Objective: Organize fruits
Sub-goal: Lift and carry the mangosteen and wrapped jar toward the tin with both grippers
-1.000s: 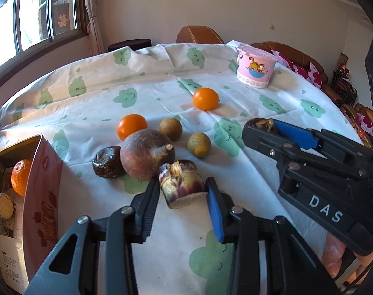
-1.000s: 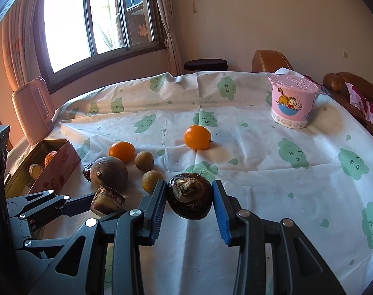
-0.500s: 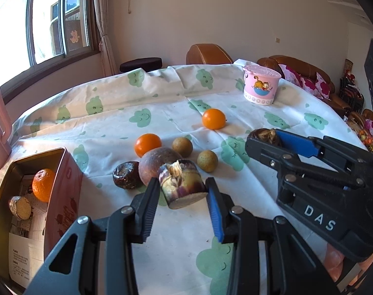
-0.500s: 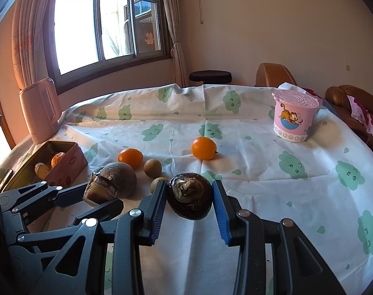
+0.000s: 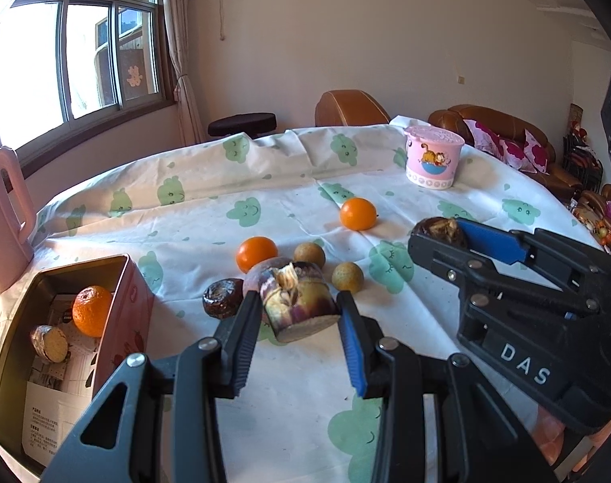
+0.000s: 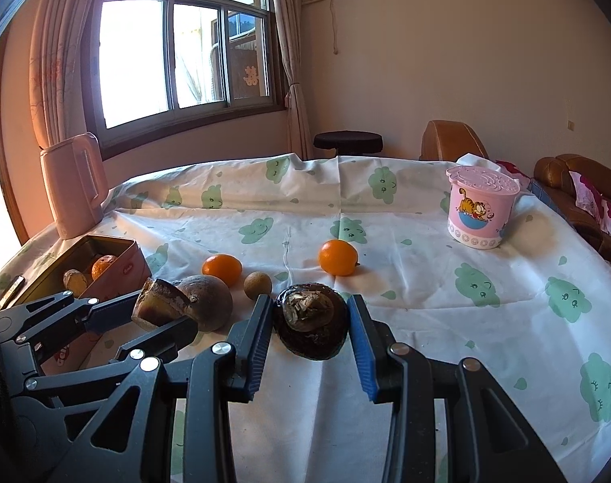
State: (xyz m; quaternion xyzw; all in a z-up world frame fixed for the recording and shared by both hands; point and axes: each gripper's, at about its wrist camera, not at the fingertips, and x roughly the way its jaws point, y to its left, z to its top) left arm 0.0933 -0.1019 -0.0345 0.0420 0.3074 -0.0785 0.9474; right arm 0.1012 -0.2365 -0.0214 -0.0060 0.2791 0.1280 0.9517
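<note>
Two gripped fruit chunks [image 5: 299,302] [image 6: 311,322], stem-ends toward cameras

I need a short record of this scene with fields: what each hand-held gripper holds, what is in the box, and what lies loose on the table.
left hand-held gripper: shut on cut purple root piece
right hand-held gripper: shut on dark round fruit
pink box: open, holds one orange and one cut piece
loose on tablecloth: two oranges, two small brown fruits, one large brown root, one dark fruit
pink cup: lidded, upright, far side
</note>
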